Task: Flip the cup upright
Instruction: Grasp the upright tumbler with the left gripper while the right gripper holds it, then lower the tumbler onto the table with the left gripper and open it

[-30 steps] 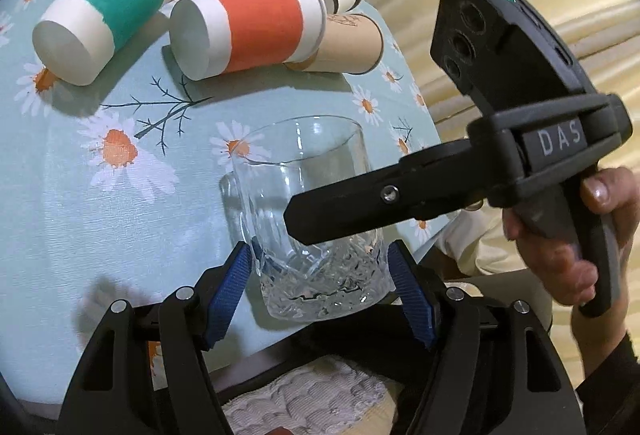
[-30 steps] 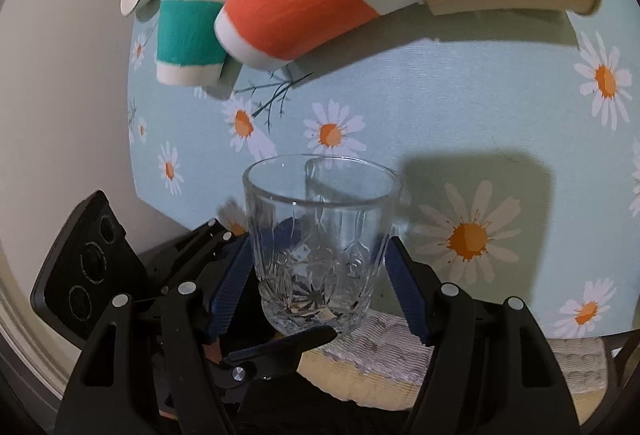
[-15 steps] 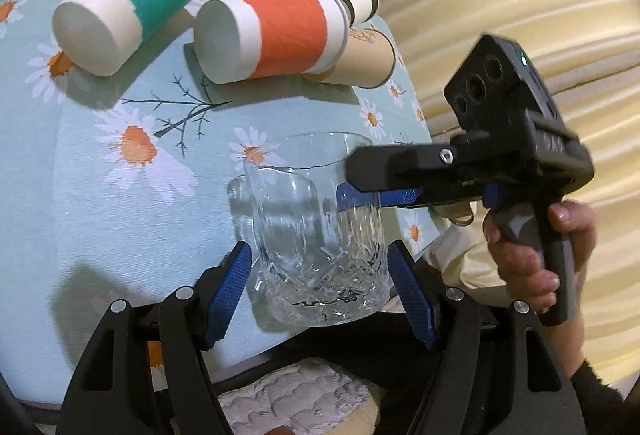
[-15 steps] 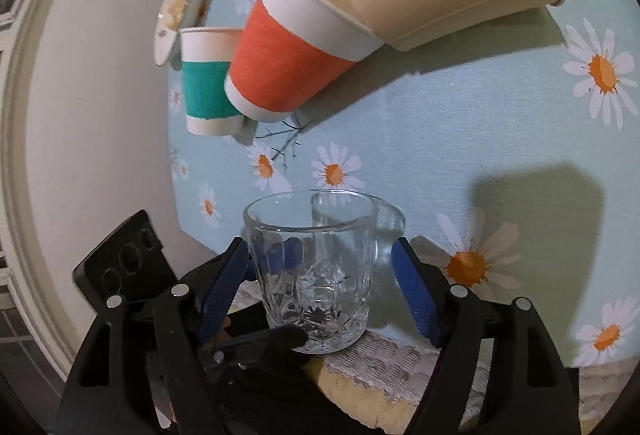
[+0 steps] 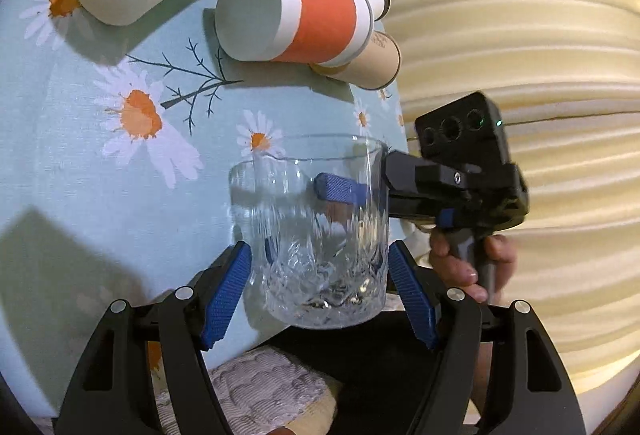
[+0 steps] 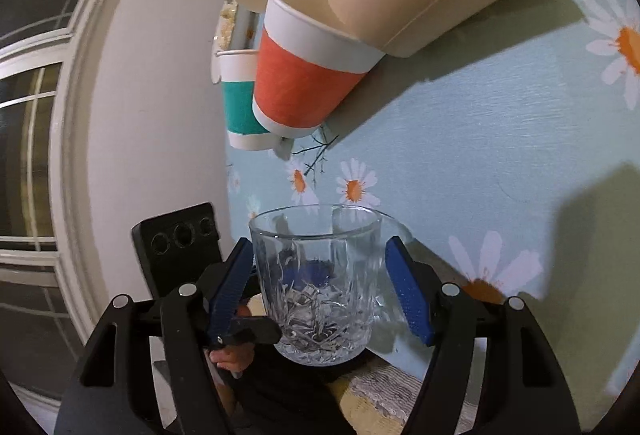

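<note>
My tool's pads (image 5: 224, 299) are ribbed blue rubber. The tumbler (image 5: 320, 235) is glossy cut glass. Matt paper cups (image 5: 296, 15) lie on the cloth-covered worktop (image 5: 100, 195).

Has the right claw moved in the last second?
Yes. In the left wrist view the right claw has dropped from rim height and now straddles the glass, far from the orange cup.

Left claw (image 5: 320, 295): black plastic arms w/ cut-out windows, silver round screws at the joints, blue ribbed pads (image 5: 226, 295) on the inner sides. Right claw (image 6: 324, 295): same build, black w/ blue textured pads (image 6: 408, 295) and silver screws. Seen from the left wrist cam, the right unit has a black box w/ three round holes and a small green light, plus a dark handle. Right hand (image 5: 460, 263): bare skin, short nails.
</note>
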The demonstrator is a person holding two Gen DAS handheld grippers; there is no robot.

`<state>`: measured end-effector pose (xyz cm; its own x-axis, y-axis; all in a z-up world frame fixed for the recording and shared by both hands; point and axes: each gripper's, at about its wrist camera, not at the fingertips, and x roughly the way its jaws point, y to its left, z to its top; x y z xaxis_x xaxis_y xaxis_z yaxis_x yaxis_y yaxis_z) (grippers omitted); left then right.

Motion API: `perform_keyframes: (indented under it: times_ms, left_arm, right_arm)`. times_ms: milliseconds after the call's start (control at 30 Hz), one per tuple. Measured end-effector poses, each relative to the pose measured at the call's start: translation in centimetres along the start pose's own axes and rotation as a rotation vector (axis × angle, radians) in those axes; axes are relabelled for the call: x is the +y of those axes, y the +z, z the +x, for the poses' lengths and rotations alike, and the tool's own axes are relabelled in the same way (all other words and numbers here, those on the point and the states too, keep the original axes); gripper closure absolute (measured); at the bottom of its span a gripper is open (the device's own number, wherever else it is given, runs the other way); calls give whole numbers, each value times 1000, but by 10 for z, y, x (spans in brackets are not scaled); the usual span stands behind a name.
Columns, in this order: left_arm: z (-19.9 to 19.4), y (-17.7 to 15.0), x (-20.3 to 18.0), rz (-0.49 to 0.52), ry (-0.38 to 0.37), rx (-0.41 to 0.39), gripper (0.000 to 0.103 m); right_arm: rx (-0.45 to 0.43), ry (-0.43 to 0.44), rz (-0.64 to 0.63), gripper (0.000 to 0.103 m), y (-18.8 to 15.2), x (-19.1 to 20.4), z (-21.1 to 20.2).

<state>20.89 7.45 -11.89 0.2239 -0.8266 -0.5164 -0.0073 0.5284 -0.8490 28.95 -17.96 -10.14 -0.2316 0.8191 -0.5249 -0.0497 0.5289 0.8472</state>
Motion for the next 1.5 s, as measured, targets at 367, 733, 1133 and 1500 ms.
perform_keyframes:
  times_ms: [367,733,1133,1500]
  left_arm:
    - [2,5,-4,36,-18,25,38]
    - [-9,-1,-39,288,80,-27,38]
    - [-12,-11,-62,663,176,-105,38]
    - [-5,-39,-60,1001,307,-191,38]
  right_arm:
    - [31,31,-81,35,4,2,18]
    - [-29,35,-334,35,-9,31,0]
    - [-117,-91,-715,35,-40,67,-13]
    - [-163,-232,-954,35,-69,73,-6]
